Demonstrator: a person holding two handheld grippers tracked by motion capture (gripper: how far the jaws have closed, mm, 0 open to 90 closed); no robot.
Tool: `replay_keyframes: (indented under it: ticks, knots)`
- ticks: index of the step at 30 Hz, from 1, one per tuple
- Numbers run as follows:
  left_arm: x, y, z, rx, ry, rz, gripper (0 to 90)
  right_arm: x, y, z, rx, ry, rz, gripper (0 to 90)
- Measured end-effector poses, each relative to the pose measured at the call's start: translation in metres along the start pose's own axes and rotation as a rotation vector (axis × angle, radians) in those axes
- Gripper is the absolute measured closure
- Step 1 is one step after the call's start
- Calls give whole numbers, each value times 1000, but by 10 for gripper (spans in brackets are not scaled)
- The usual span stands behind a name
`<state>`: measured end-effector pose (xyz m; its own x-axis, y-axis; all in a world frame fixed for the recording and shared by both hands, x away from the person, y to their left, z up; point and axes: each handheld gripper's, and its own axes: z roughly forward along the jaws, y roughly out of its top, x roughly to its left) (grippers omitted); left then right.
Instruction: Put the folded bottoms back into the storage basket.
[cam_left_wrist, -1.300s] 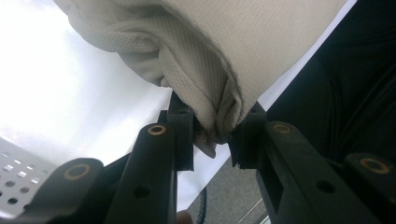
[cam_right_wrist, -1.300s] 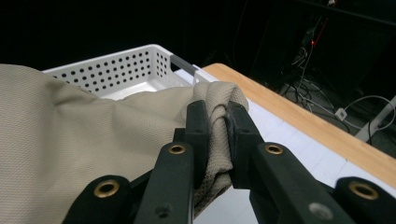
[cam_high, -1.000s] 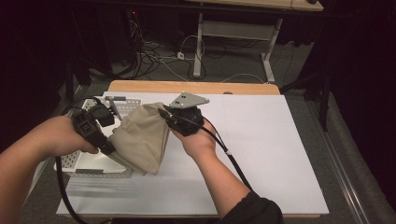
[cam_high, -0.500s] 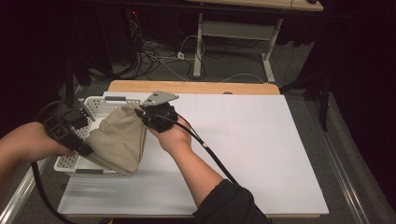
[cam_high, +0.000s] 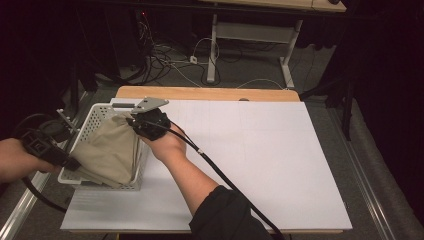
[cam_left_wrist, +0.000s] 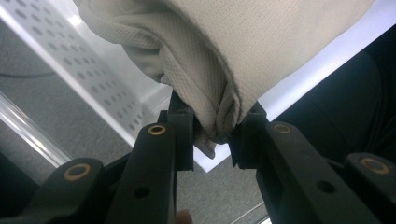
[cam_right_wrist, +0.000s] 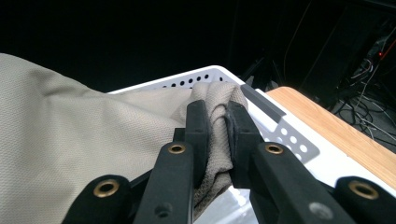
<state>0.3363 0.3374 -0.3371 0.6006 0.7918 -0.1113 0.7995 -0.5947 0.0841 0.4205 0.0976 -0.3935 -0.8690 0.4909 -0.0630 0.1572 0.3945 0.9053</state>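
Both grippers have carried the beige cloth (cam_high: 107, 152) leftward – it now hangs over the white basket (cam_high: 92, 116) instead of the table (cam_high: 260, 160). Left gripper (cam_left_wrist: 212, 135) and right gripper (cam_right_wrist: 217, 128) each pinch a bunched corner, so lowering it in looks next

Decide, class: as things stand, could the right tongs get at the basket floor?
Probably not: the right tongs are shut on the cloth, which hangs across the basket beneath them, covering its floor.
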Motion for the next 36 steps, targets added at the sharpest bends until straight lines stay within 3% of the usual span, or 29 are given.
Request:
replay_keyframes:
  ticks: [6, 20, 31, 36]
  knots:
    - [2, -4, 0, -12, 2, -12, 713, 3, 5, 6, 5, 5, -7, 817]
    - [-5, 2, 3, -30, 11, -18, 712, -7, 6, 8, 11, -12, 2, 816]
    - [8, 7, 7, -87, 4, -69, 712, -21, 15, 23, 20, -18, 5, 816]
    - [17, 5, 11, -132, -25, -90, 712, -27, 21, 29, 17, -20, 2, 816]
